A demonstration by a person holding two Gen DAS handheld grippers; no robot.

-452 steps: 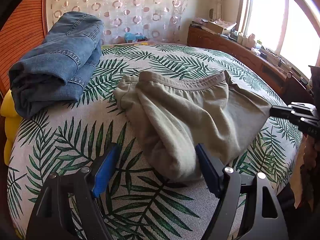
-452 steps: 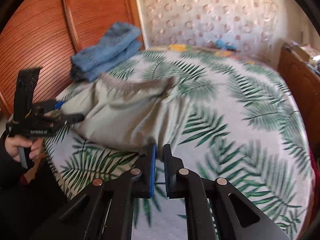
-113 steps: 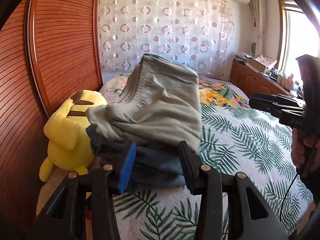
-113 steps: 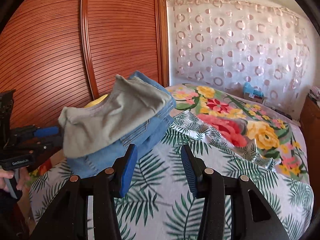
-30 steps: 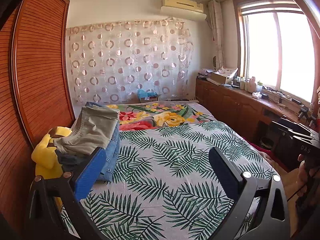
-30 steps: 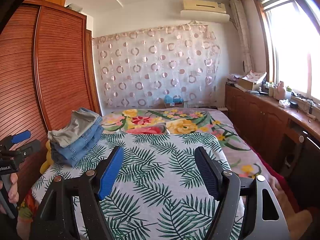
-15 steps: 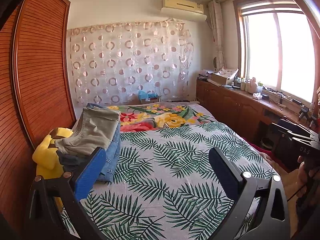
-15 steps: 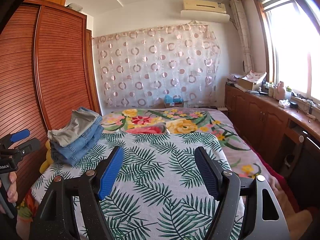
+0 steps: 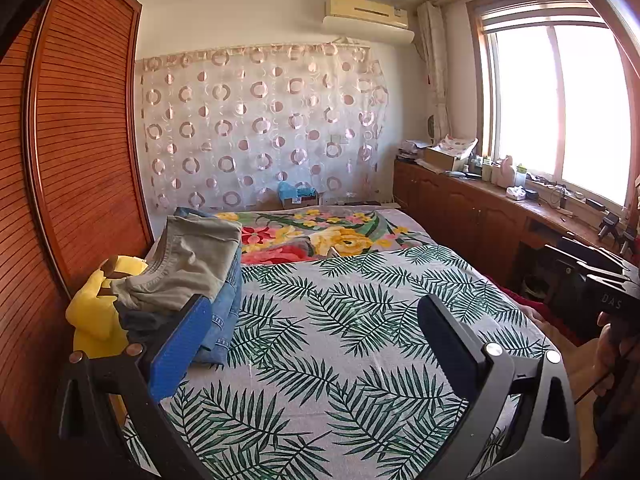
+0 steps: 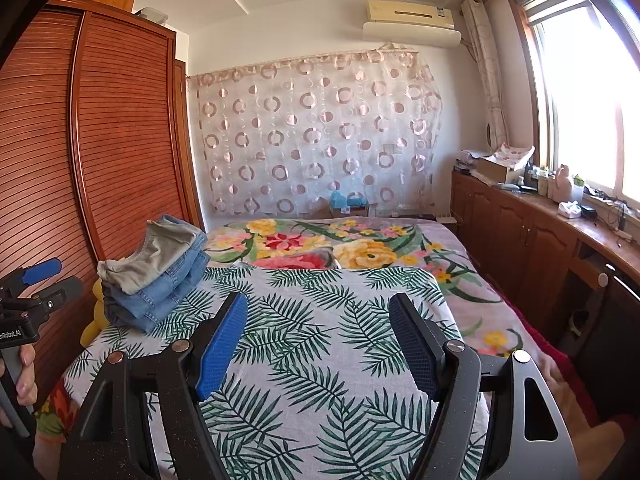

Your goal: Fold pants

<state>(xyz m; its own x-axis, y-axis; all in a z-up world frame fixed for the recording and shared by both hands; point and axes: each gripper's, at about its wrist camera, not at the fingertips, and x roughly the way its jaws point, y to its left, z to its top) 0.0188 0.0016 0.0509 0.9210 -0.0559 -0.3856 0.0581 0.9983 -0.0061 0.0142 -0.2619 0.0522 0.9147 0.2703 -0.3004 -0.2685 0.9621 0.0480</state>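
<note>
Sunlit bedroom: a bed (image 9: 360, 364) under a palm-leaf spread fills the lower half of both views, with a slatted wooden wardrobe (image 9: 84, 152) along the left edge and low cabinets (image 10: 516, 236) under the window at right. At the bottom of the left wrist view, the left claw (image 9: 316, 332) stands wide with nothing between its blue pads, angled slightly down over the bed. The right claw (image 10: 320, 332) is equally wide and empty at the bottom of its own view; a hand (image 10: 22, 376) grips the left tool's handle at lower left. Folded grey-green pants (image 10: 158, 254) lie on top of folded jeans (image 10: 160, 296) at centre left, at the bed's wardrobe-side edge, above a yellow plush toy (image 9: 98, 312). From the stack rightward to the bed's cabinet-side edge, the leaf spread lies flat and bare.
</note>
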